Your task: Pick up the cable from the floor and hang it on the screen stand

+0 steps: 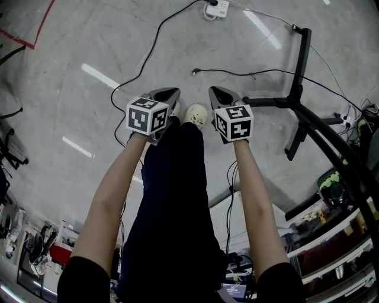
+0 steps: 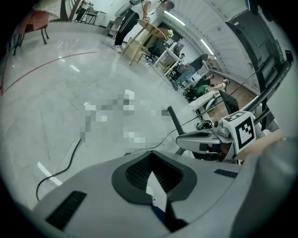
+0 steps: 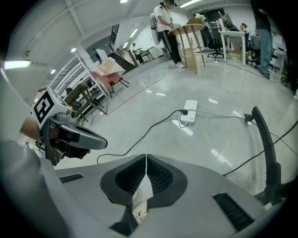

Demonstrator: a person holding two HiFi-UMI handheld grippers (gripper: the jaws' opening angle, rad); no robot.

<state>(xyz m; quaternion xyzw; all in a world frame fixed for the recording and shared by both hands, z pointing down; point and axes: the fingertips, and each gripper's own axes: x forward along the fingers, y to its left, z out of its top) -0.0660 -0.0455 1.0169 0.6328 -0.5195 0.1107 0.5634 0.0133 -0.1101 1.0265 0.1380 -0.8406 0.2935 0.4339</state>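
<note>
Jaws of the left gripper (image 1: 169,94) and the right gripper (image 1: 220,94) are seen pressed together, with nothing clamped between them. The black cable (image 1: 153,50) is laid on the floor (image 1: 65,106), plugged into a power strip (image 1: 218,7), apart from the screen stand (image 1: 301,65).

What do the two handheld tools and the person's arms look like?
The left gripper and right gripper are smooth light-grey plastic shells, each tapering to a beak lined with dark ribbed rubber pads. A cube with black-and-white square markers sits on each one. The person wears a black short-sleeved top and dark trousers.
</note>
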